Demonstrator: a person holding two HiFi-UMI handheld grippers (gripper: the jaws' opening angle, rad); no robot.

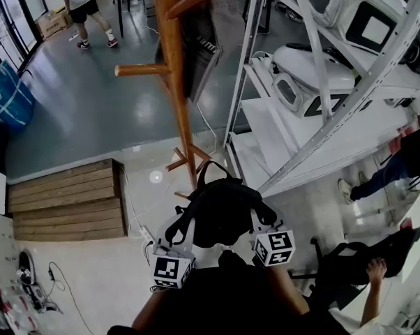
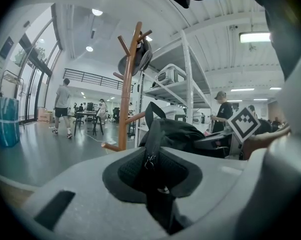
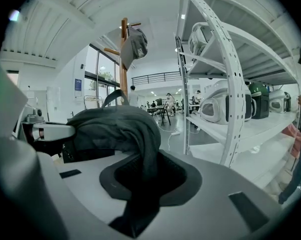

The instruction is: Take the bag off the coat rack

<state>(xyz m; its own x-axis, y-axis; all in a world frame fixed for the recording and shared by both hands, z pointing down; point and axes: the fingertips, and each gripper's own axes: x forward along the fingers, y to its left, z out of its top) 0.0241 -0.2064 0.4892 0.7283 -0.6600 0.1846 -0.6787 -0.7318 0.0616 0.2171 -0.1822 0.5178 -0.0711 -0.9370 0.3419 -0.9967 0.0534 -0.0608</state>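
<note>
low and left of centre in the head view, the left tool [image 1: 182,232] is pinching a black strap with a zipper pull; its own view shows the tool [image 2: 150,164] pressed onto that fabric. just above and behind it, the tall brown wooden coat rack [image 1: 175,68] rises to the top of the frame, with a grey fabric item [image 1: 206,40] hanging on an upper peg. the soft black fabric bag [image 1: 220,211] sits at lower centre, slung between the two tools. it looks clear of every peg, though its top loop [image 1: 211,167] lies near the rack's low struts. right of the bag, the right tool [image 1: 260,222] is clamped on a dark fold of it, and the right gripper view shows that fold running down between the jaws [image 3: 145,169]. further right stands the white metal shelving [image 1: 315,103].

the bag seems freed, so the step is drawing it away. i would hold both pinches evenly so it stays level, pull toward the body, watch that the loop does not snag a low strut, and steer clear of the shelving upright.
</note>
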